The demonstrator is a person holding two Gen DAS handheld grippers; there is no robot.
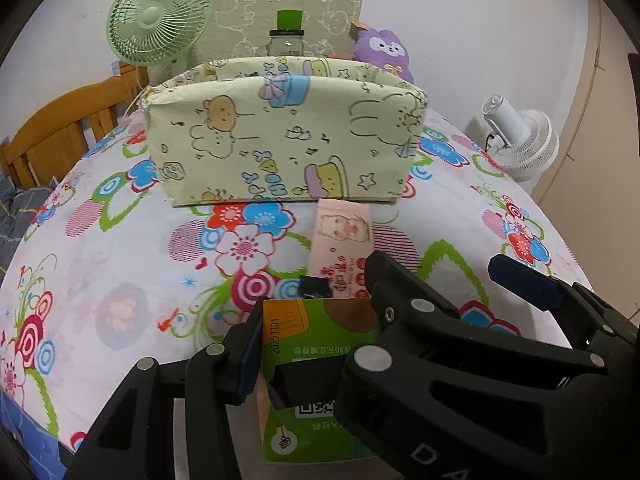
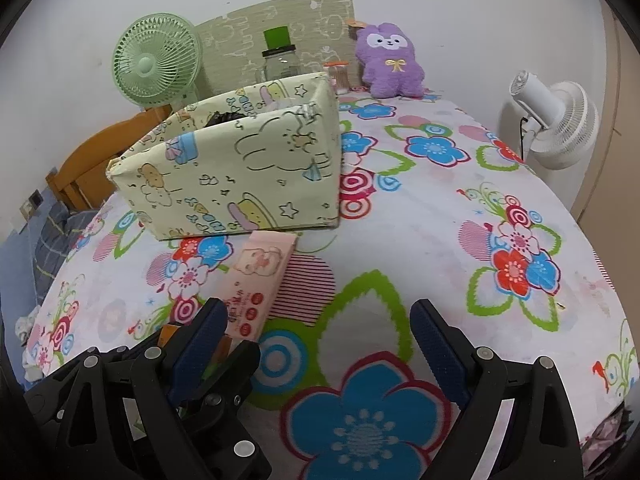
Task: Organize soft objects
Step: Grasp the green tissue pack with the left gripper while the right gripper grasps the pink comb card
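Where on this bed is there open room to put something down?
Free: the flowered sheet right of the patterned box, out toward the white fan. Also left of the box, toward the wooden frame. Crowded: in front of the box, with the pink pack, green pack and left gripper.

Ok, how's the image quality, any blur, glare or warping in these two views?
Left wrist view: even light, strong fisheye bend, dark corners; box sharp, green pack close but readable. Right wrist view: same bend; bedsheet soft near the gripper; small glare on the jar.

wall (image 2: 460, 8): white | bed frame (image 1: 60, 128): wooden | sheet (image 2: 420, 240): floral
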